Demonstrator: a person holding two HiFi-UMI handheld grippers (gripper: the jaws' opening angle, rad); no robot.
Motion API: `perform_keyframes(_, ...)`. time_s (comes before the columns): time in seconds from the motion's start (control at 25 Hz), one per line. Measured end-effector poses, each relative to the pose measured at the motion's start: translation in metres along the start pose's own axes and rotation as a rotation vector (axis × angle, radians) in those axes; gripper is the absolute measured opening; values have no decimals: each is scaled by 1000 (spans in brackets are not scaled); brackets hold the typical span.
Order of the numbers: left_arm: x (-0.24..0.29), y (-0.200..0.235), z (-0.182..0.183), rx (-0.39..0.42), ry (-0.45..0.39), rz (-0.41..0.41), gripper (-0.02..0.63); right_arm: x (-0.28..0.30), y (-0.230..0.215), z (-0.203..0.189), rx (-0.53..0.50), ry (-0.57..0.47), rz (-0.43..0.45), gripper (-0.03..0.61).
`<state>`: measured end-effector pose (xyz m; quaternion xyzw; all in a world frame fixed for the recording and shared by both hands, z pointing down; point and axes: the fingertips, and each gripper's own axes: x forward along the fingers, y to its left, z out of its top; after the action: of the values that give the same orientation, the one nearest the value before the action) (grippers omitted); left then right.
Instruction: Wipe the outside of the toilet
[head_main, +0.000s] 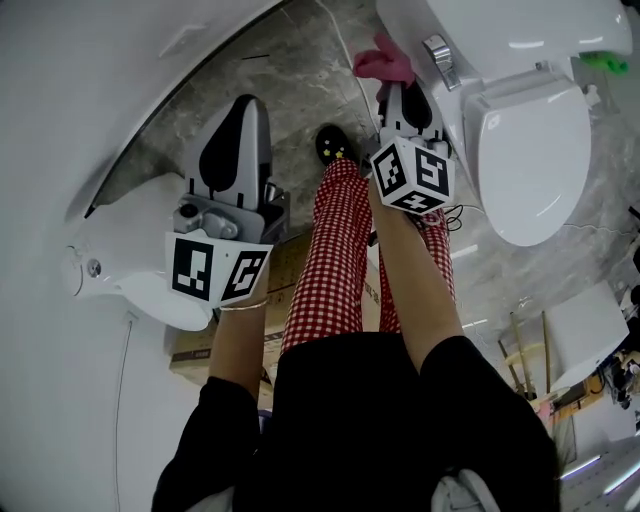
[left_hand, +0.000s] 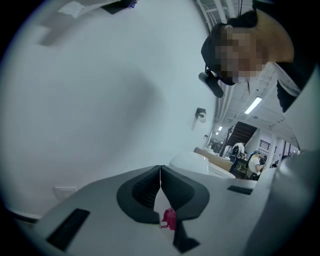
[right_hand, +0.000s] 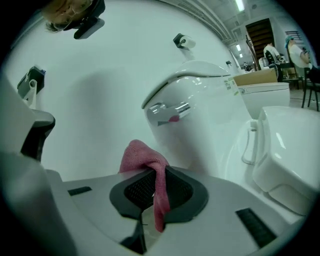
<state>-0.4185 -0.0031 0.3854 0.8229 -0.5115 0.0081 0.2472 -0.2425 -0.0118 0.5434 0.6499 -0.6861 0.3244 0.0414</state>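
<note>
**Q:** Fig. legend, pls: what's in your right gripper (head_main: 398, 92)?
**A:** Its fingers (right_hand: 132, 190) are clenched on a pink cloth (right_hand: 142, 155), w/ one end bunched above the pads and a strip hanging down btwn them.

**Q:** Where's the cloth vs. the toilet (head_main: 530, 160)?
**A:** In the head view it's just beside the tank (head_main: 520, 25), near the chrome flush lever (head_main: 440, 60) (contact can't be told from any view). The seat lid (right_hand: 292, 145) is down.

**Q:** And your left gripper (head_main: 245, 102)?
**A:** Its fingers (left_hand: 142, 192) are pressed together w/ no gap at the tips. A tiny pink scrap (left_hand: 168, 218) sits low behind the pads. The gripper faces the white wall (left_hand: 100, 100), well apart from the toilet. In the head view it overlaps a second white fixture (head_main: 140, 285) at lower left.

**Q:** Rest of the fig.?
**A:** Your red-checked trousers (head_main: 320, 260) and one black shoe (head_main: 332, 145), over the grey stone floor (head_main: 290, 70).
</note>
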Motion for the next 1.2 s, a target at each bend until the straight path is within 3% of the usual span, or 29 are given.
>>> perform_keyframes(0.24,-2,-13,-7,-8,9,-22,11,-35,-36,-11,52,8,-87,60)
perform_keyframes(0.4,-4,-16,-7,-59,-15,-29,11,-38,-57,-9,101,-14,-149,60)
perform_keyframes(0.56,-4,-16,-12,39,28,-10,11,-30,-67,-9,128,-23,-189,60)
perform_keyframes(0.64,-5,-15,-13,45,34,-2,11,-24,-69,-11,144,-26,-207,60)
perform_keyframes(0.76,-9,-11,-13,8,16,5,11,-15,-67,-14,150,-25,-220,60)
perform_keyframes(1.2,-22,16,-7,-5,6,59,11,24,-46,-9,216,-36,-216,60)
